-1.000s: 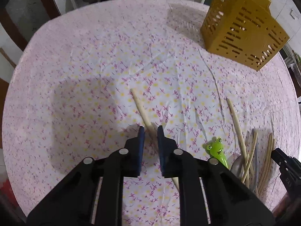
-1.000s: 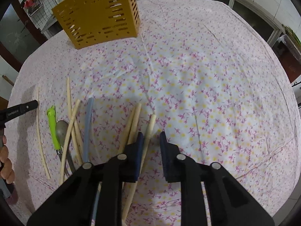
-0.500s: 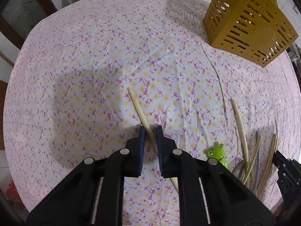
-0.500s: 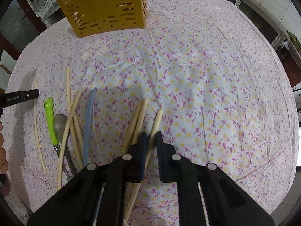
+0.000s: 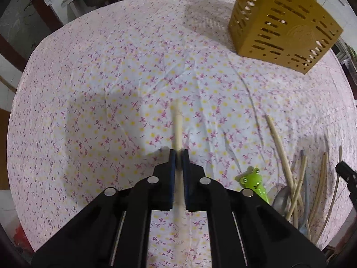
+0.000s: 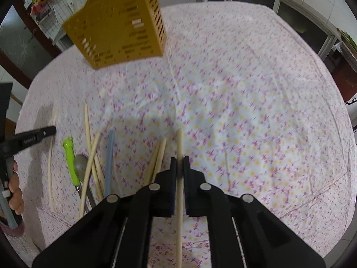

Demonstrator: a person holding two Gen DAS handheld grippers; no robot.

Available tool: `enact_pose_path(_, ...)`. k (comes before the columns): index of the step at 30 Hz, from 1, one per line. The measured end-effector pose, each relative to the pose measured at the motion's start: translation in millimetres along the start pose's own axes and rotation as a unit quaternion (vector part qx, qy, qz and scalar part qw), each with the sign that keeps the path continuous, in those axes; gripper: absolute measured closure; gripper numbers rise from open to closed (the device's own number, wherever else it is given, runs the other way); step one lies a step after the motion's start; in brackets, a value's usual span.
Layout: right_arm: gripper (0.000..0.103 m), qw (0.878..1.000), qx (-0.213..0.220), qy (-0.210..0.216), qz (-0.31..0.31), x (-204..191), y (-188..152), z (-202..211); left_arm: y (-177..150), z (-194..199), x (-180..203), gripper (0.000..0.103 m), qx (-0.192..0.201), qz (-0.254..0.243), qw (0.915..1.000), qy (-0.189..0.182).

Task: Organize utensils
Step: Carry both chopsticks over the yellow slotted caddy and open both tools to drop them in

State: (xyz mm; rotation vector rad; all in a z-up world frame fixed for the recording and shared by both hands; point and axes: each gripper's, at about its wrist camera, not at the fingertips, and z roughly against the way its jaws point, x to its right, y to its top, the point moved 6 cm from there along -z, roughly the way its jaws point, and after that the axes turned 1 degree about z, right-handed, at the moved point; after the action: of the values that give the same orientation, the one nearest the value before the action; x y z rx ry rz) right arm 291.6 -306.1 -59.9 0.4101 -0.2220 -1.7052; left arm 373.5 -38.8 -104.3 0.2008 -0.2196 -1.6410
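My left gripper (image 5: 177,154) is shut on a pale wooden chopstick (image 5: 178,131) that points straight ahead above the cloth. My right gripper (image 6: 179,162) is shut on another wooden chopstick (image 6: 179,143), also pointing ahead. A yellow slotted utensil holder (image 5: 281,20) stands at the far right in the left wrist view, and it shows at the far left in the right wrist view (image 6: 120,24). Several chopsticks (image 6: 93,154), a blue stick (image 6: 109,156) and a green frog-handled spoon (image 6: 71,156) lie on the cloth to the left of my right gripper.
A round table with a floral cloth (image 5: 111,78) carries everything. The frog spoon (image 5: 253,182) and loose chopsticks (image 5: 279,143) lie at the right in the left wrist view. The left gripper's finger (image 6: 33,136) and the hand holding it show at the left edge in the right wrist view.
Both grippers have closed on a chopstick each and lifted them off the cloth; each chopstick has swung from slanting to pointing straight ahead. The holder looks closer in both views.
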Motion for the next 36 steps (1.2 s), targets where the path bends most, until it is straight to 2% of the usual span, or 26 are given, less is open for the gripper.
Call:
enact_pose_path(7,0.097,0.998,0.069,0.008,-0.003,1.4,19.5,22.6,1.3,33.8,16.0,0.098,0.046,-0.011,0.9988,-0.017)
enact_pose_path(12,0.097,0.996,0.094,0.009,0.000,0.3,25.4,25.6,5.4,62.8,12.9,0.098,0.083,-0.009,0.9962,-0.023)
enact_pose_path(16,0.097,0.991,0.130,0.013,0.000,-1.6,38.2,40.3,15.8,95.8,20.6,0.098,0.137,-0.017,0.9902,-0.020)
enact_pose_path(20,0.097,0.984,0.178,0.023,0.002,-5.8,61.3,66.0,27.6,127.3,21.2,0.098,0.186,-0.018,0.9820,-0.031)
enact_pose_path(24,0.097,0.968,0.247,0.033,0.012,-18.3,95.8,103.6,52.0,167.8,27.3,0.098,0.248,-0.018,0.9675,-0.047)
enact_pose_path(28,0.097,0.948,0.316,0.042,0.021,-30.2,127.9,139.2,81.5,206.9,41.1,0.098,0.313,-0.015,0.9472,-0.068)
enact_pose_path(29,0.097,0.939,0.341,0.047,0.022,-33.5,138.4,148.1,89.0,216.4,43.9,0.098,0.330,-0.014,0.9406,-0.078)
enact_pose_path(32,0.097,0.922,0.384,0.038,0.024,-38.4,163.3,161.0,112.9,239.5,54.8,0.098,0.384,-0.015,0.9185,-0.094)
enact_pose_path(33,0.097,0.918,0.394,0.040,0.023,-39.7,171.1,162.0,117.8,241.4,57.9,0.098,0.392,-0.016,0.9144,-0.100)
enact_pose_path(36,0.097,0.900,0.432,0.051,0.014,-39.0,196.7,168.0,138.3,251.1,67.6,0.098,0.428,-0.019,0.8940,-0.132)
